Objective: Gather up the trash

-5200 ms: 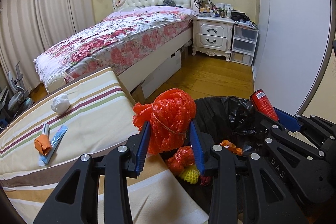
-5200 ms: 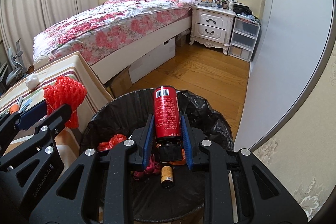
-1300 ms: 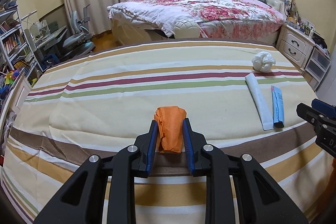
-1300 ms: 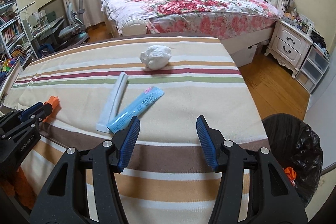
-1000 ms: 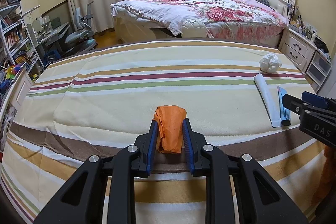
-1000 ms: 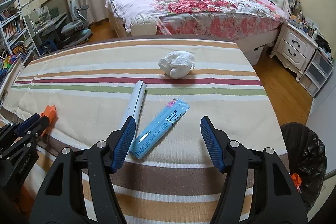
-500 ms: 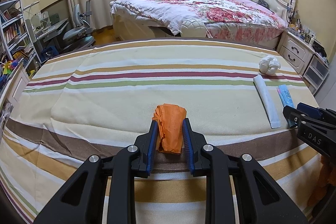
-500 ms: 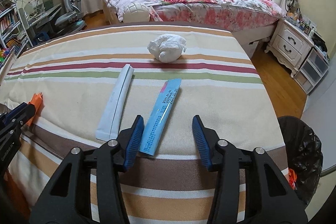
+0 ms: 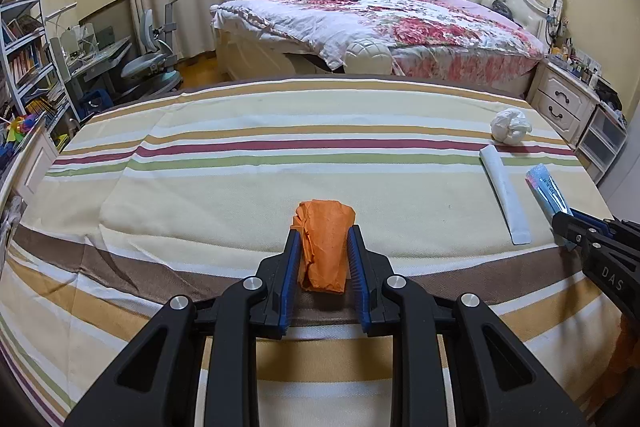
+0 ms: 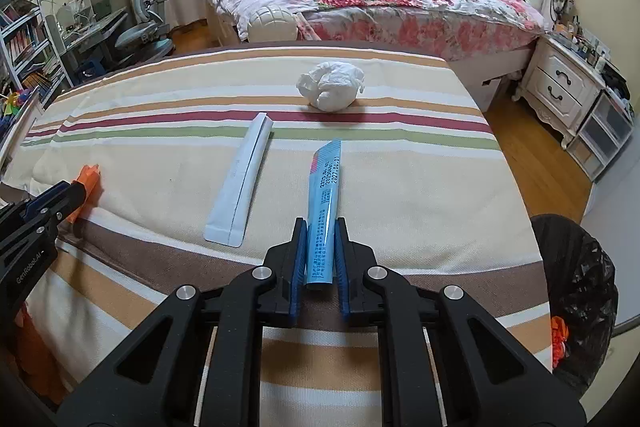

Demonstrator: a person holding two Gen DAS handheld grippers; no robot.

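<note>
The black trash bag (image 10: pixel 576 291) was cut by the right wrist picture's edge — its inside mostly hidden, only a scrap of orange showing. The blue packet (image 10: pixel 323 215) carried small print too fine to read beyond a date. In the left wrist view the orange wad (image 9: pixel 325 247) hid its lower end between the left hand-held gripper (image 9: pixel 324 259) pads — table contact unclear.

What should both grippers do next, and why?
Probably lift both clear of the striped cloth and swing right toward the black-bagged bin. The left gripper is shut on the orange wad, and the right gripper on the blue packet. Both grips look secure.
</note>
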